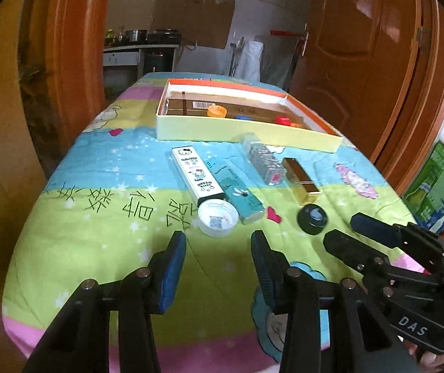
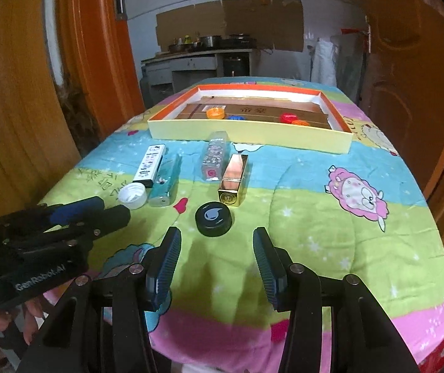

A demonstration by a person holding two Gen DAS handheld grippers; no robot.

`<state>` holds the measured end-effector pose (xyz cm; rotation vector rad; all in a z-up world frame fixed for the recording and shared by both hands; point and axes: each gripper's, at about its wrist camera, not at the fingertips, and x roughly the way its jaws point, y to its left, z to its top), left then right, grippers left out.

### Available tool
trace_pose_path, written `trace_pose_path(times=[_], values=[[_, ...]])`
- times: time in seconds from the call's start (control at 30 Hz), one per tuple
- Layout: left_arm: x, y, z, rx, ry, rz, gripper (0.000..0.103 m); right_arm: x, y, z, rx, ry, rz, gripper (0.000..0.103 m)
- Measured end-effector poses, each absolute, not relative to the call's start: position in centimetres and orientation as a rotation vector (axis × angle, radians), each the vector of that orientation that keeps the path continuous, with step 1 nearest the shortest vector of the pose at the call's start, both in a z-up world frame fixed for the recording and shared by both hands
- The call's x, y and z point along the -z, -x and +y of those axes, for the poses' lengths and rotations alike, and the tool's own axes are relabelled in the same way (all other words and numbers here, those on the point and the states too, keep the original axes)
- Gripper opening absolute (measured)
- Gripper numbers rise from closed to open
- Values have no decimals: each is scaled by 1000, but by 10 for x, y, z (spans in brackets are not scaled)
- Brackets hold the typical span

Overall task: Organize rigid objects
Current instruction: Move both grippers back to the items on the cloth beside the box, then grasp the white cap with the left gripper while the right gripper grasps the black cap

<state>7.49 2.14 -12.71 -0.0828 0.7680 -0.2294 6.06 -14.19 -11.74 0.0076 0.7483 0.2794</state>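
Note:
A row of small items lies on the colourful quilt: a white cap (image 1: 218, 222) (image 2: 133, 196), a white Hello Kitty box (image 1: 196, 176) (image 2: 150, 169), a teal lighter (image 1: 240, 193) (image 2: 166, 181), a clear patterned tube (image 1: 263, 158) (image 2: 215, 156), a gold box (image 1: 303, 180) (image 2: 233, 180) and a black cap (image 1: 312, 219) (image 2: 214, 218). My left gripper (image 1: 219, 242) is open, empty, just short of the white cap. My right gripper (image 2: 217, 239) (image 1: 343, 230) is open, empty, just short of the black cap.
A shallow cream and orange box (image 1: 237, 129) (image 2: 250, 132) behind the row holds several coloured caps. Orange doors (image 1: 362, 71) flank the table on both sides. A hand (image 2: 32, 314) holds the left gripper's handle.

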Motion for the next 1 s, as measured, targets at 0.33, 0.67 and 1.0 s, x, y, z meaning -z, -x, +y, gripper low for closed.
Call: trace_pose_path(times=[0.33,0.67,1.0], values=[[131,-89,16,221,37,760,43,125,-74,-138,-277,19,750,50],[134,-91,16,235,14,734,40,132,-85,-130,-278,47,767,49],[135,-89,22,242,19,720,31,134,-86,-123,-263,94,762,30]])
